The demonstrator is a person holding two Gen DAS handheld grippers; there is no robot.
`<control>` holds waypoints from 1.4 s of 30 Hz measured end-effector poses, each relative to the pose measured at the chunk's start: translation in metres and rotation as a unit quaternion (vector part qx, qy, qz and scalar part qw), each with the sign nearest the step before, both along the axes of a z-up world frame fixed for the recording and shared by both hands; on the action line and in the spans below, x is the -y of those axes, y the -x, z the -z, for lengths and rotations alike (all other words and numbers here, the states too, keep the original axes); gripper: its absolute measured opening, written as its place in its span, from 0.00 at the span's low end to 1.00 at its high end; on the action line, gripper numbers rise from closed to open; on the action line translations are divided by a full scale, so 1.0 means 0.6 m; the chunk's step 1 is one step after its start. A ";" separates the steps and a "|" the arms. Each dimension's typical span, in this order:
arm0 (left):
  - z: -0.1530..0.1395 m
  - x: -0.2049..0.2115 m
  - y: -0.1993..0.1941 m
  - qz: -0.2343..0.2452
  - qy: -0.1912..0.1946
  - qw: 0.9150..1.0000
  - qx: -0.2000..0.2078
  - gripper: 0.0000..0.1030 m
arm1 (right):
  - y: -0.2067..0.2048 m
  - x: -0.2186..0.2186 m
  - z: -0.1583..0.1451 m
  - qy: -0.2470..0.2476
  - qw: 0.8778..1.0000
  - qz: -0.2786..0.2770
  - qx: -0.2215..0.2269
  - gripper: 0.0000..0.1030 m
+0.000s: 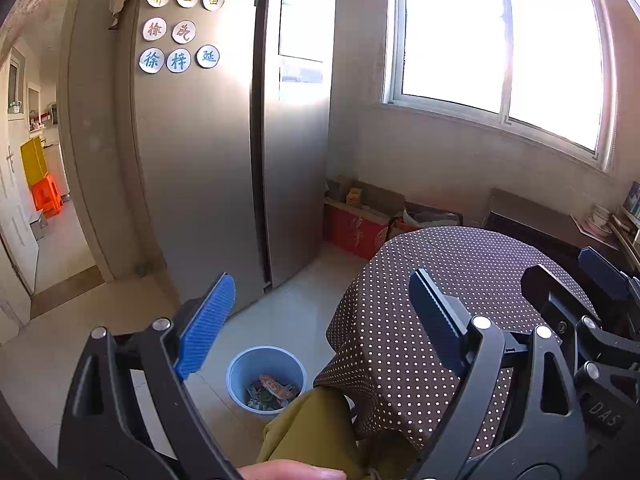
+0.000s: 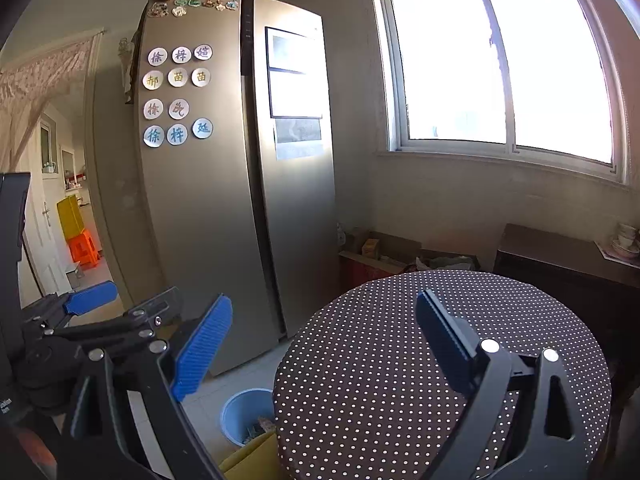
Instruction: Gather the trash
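Here we hold both hand-held grippers, left [image 1: 320, 320] and right [image 2: 324, 344], wide open and empty above the polka-dot-clothed round counter [image 2: 400, 360], since the wrappers already lie in the pale blue plastic bin [image 1: 240, 368] beside it.

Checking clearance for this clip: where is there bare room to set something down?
The polka-dot tabletop is bare across its whole visible top. Floor tiles between fridge and table are free. It is crowded under the window: cardboard boxes. The blue bin already holds trash.

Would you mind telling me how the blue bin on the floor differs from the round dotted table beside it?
The blue bin sits low on the floor; the table stands well above it. The bin is plain light blue, the table's cloth brown with white dots. The bin holds wrappers; the tabletop looks bare. Both are round.
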State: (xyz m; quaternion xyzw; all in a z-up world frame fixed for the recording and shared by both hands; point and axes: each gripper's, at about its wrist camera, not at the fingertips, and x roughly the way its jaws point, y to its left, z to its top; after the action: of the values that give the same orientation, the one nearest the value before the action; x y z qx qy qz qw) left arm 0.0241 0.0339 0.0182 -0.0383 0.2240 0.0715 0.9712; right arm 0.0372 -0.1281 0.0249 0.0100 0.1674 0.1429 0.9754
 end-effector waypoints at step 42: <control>0.001 0.005 0.000 0.006 0.001 1.000 -0.005 0.85 | 0.007 0.005 0.009 -0.005 1.000 0.006 -0.009 0.90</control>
State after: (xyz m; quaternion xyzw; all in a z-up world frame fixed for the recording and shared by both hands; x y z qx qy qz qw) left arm 0.0239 0.0307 0.0177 -0.0375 0.2296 0.0660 0.9703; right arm 0.0328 -0.1308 0.0196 0.0167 0.1758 0.1380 0.9746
